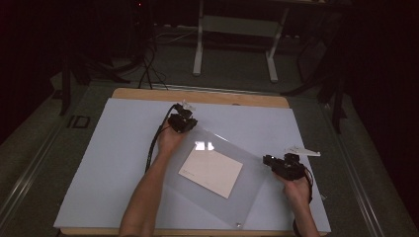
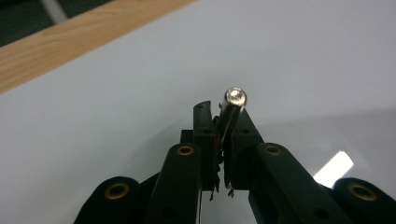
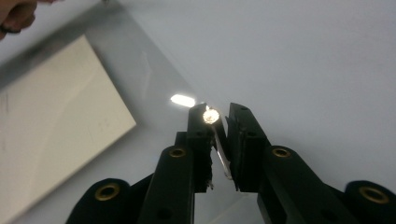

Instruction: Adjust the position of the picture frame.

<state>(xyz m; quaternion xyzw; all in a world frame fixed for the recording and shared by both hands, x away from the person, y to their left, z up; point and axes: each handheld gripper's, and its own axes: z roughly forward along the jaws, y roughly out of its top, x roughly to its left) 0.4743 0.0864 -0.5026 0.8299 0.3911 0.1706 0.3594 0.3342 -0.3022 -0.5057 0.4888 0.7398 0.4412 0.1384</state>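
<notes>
A: What is the left tool doing at the far corner of that clear plastic sheet?

B: Its jaws are pinched tight on the corner. In the left gripper view the sheet's edge runs up between the black jaws, and a small shiny stud at that corner sits just past their tips.

A: And the right tool?

B: It sits at the sheet's right-hand corner. In the right gripper view the jaws stand a little apart, with the clear edge and another bright stud between them. The edge leans against the left jaw, and there is a gap on the other side, so I'd call that a loose hold at best, not a clamp.

A: Why take two corners?

B: A thin, floppy sheet would sag or twist if it were gripped at one point, I judge. Two corners keep it flat and steerable.

A: Where does the sheet lie?

B: Skewed on the white board that covers the table, directly over a cream paper, which shows through it.

A: So the paper stays where it is?

B: It seems to lie flat beneath the sheet, well apart from both tools.
</notes>
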